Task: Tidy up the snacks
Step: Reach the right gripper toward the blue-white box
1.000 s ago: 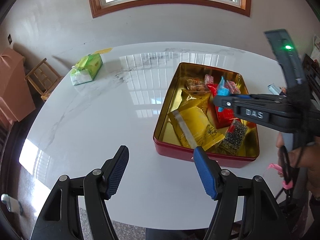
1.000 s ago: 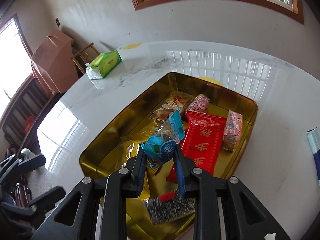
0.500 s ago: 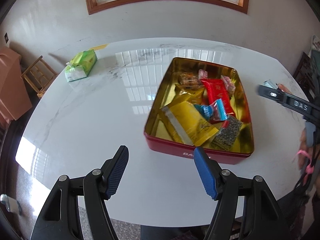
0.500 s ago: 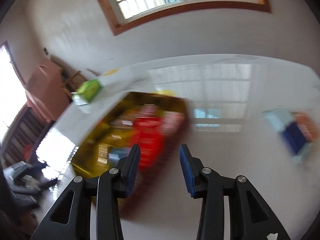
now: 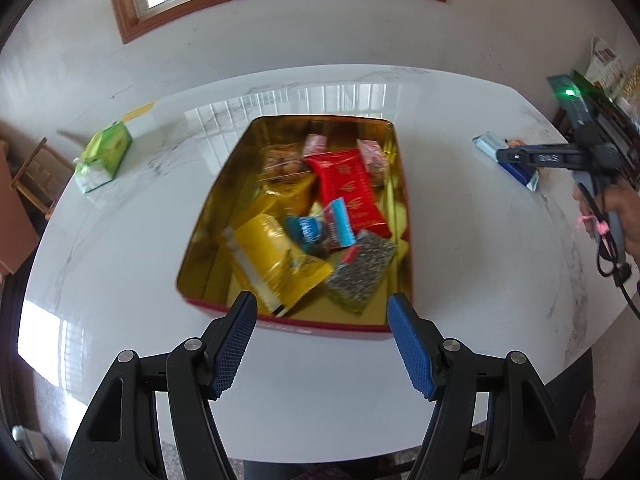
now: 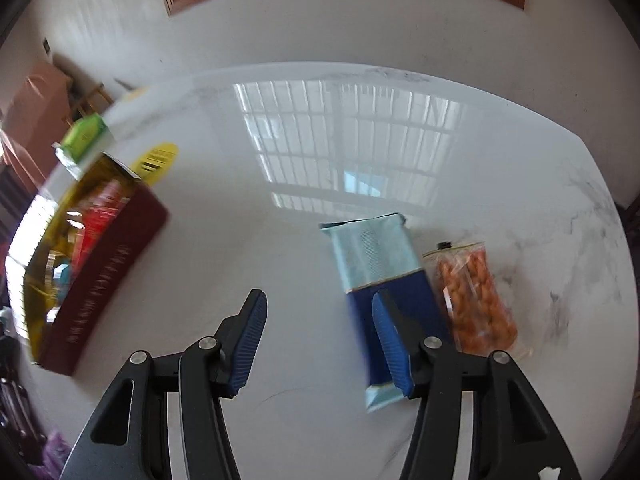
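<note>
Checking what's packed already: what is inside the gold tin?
The gold tin holds a red packet, yellow packet, blue candy, speckled packet and small wrapped snacks. Anything beneath them is covered.

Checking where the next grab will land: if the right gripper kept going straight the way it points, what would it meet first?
Probably bare table. The open right gripper has nothing between its fingers; the blue packet lies just beside and under its right finger, so it might be clipped, though depth is unclear.

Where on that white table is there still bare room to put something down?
Bare marble lies between the tin and the green tissue pack, and between the tin and the blue packet. The tin itself is crowded; the orange snack bag hugs the blue packet.
</note>
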